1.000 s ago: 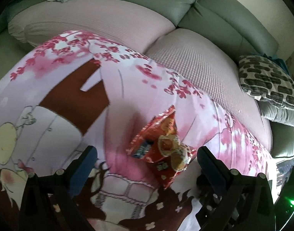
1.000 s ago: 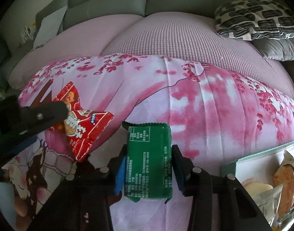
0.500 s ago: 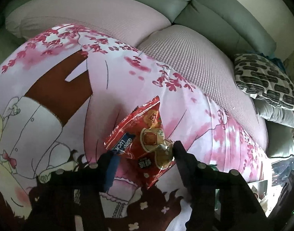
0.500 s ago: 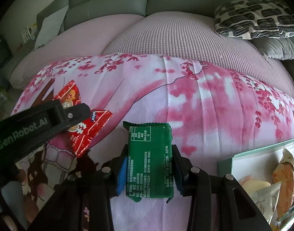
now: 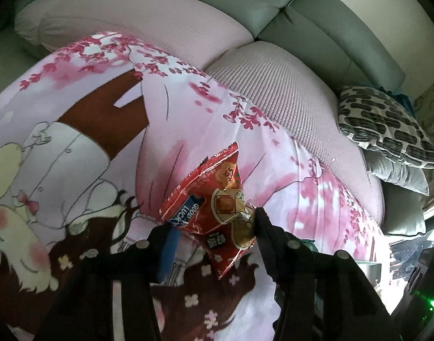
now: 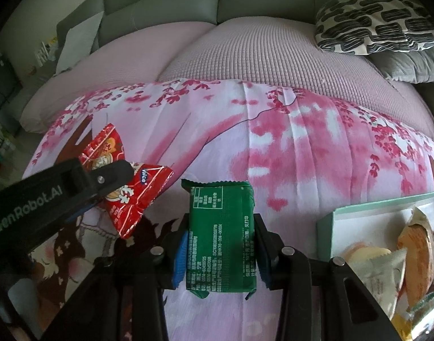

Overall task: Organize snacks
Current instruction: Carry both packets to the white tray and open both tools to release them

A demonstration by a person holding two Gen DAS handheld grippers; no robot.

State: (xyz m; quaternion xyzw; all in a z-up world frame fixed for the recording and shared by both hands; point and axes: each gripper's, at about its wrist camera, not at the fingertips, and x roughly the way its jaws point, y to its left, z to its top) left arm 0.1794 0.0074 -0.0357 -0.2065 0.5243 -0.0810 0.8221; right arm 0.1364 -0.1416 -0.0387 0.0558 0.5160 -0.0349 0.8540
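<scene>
A: What are the jaws doing?

B: The left gripper is clamped on a crinkly red foil packet; the right gripper is clamped on a flat green wrapper, both over the blossom-print cloth.

A: Any container?

B: A mint-rimmed box at right holds wrapped snacks.

Crinkled red snack packet (tilted), upright green packet, each between jaws.

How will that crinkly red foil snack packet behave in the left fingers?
The crinkly red foil snack packet is probably floppy: its free ends stick out unsupported past the left gripper. Its glossy wrapper may slip. It looks puffed and thin, so likely light and crushable.
</scene>
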